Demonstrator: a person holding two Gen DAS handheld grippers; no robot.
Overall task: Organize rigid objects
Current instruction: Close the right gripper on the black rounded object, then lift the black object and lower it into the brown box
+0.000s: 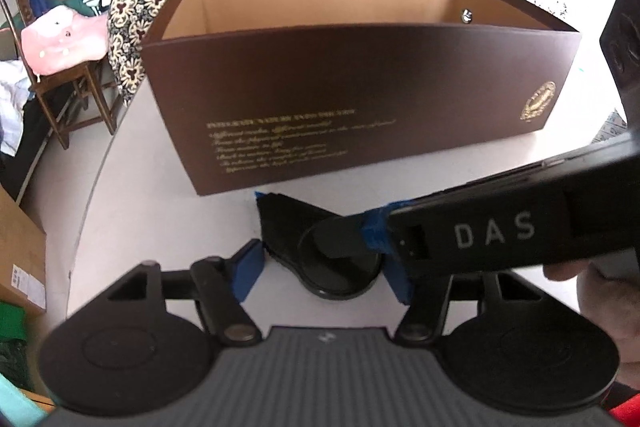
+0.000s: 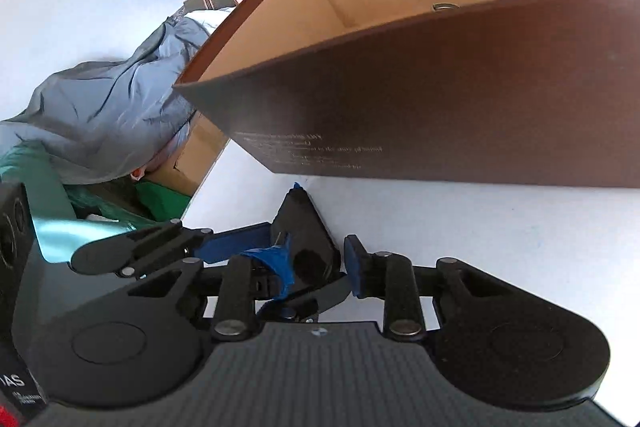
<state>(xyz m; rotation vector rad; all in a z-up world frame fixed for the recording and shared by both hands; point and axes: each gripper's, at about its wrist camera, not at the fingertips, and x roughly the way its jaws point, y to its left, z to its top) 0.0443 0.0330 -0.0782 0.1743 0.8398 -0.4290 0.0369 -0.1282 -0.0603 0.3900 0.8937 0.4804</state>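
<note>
Both grippers' fingers (image 1: 250, 269) spread around black object (image 1: 340, 267), bare tabletop (image 1: 160, 219) before brown box (image 1: 360, 99).

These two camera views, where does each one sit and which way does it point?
Left wrist view: sits on the left gripper, facing along its fingers at the black object on the white table and the open brown box; the right gripper crosses in, a hand behind.
Right wrist view: sits on the right gripper, low and tilted, facing the same object and box; the left gripper enters from the left.
Shared: box, object, table, both grippers.
</note>
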